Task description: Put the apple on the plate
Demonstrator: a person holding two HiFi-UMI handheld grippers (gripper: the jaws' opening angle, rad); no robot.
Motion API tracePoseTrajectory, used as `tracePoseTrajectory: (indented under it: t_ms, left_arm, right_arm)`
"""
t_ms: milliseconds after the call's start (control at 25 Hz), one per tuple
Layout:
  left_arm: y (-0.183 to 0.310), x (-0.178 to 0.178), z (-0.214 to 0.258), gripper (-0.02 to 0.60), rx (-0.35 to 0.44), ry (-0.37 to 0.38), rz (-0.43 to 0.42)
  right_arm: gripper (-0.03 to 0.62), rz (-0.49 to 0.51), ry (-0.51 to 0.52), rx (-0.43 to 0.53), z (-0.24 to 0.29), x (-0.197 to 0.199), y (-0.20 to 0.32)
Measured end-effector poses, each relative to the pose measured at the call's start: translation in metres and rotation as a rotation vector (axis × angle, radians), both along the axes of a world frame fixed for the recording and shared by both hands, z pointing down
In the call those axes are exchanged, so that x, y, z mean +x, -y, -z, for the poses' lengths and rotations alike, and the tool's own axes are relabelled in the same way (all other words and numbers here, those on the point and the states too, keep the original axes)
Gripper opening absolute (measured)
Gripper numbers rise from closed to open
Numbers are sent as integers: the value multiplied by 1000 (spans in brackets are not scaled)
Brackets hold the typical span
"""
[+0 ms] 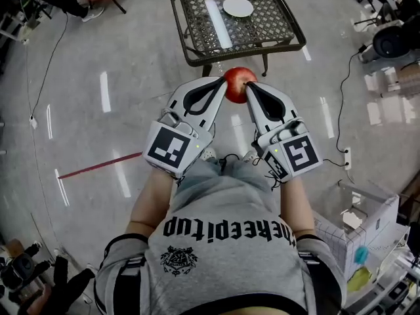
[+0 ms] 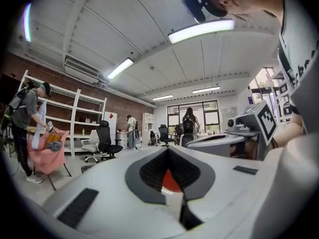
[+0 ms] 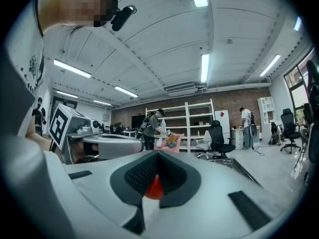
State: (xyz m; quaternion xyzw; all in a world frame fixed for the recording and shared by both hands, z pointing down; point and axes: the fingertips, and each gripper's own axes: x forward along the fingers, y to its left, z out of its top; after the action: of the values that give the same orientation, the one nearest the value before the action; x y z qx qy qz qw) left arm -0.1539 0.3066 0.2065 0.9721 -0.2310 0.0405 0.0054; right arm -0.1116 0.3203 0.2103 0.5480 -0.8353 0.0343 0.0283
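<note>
A red apple [image 1: 239,84] is up in the air in front of the person, pinched between the tips of the two grippers. My left gripper [image 1: 222,85] presses on its left side and my right gripper [image 1: 251,88] on its right. Each gripper's own jaws are shut. In the left gripper view a patch of the apple [image 2: 171,182] shows through the gap in the pads, and the apple [image 3: 154,188] shows the same way in the right gripper view. A white plate [image 1: 237,6] lies on a dark metal mesh table [image 1: 190,44] just beyond the apple.
A long white strip [image 1: 218,23] lies on the table left of the plate. Cables and a socket strip [image 1: 345,156] run over the shiny floor. Boxes [image 1: 357,231] stand at the lower right. Office chairs, shelves and people stand in the room behind.
</note>
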Motion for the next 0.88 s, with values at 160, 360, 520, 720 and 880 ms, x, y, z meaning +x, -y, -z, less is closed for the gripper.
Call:
tracePoseTrajectory:
  t_ms: [160,360,520,720,880]
  left_arm:
    - [7,-5,-1,18,16,-26,-18]
    - [15,-2,-3,18,28,-44,-38]
    - [21,4,-9,18,9,-37,-30]
    - [45,18,-16,18,4,-18,2]
    - [65,47,-13,18,-3,-26,25]
  right_arm:
    - [12,-26,-7,-11,-2,-4,3]
    - [14,-51,-7,-17,-4,-1,6]
    - [14,-51,5,-21,-7,9,12]
    - [14,-26,20,-22,-13,24,37]
    - [14,7,18,-22,-12,51,58]
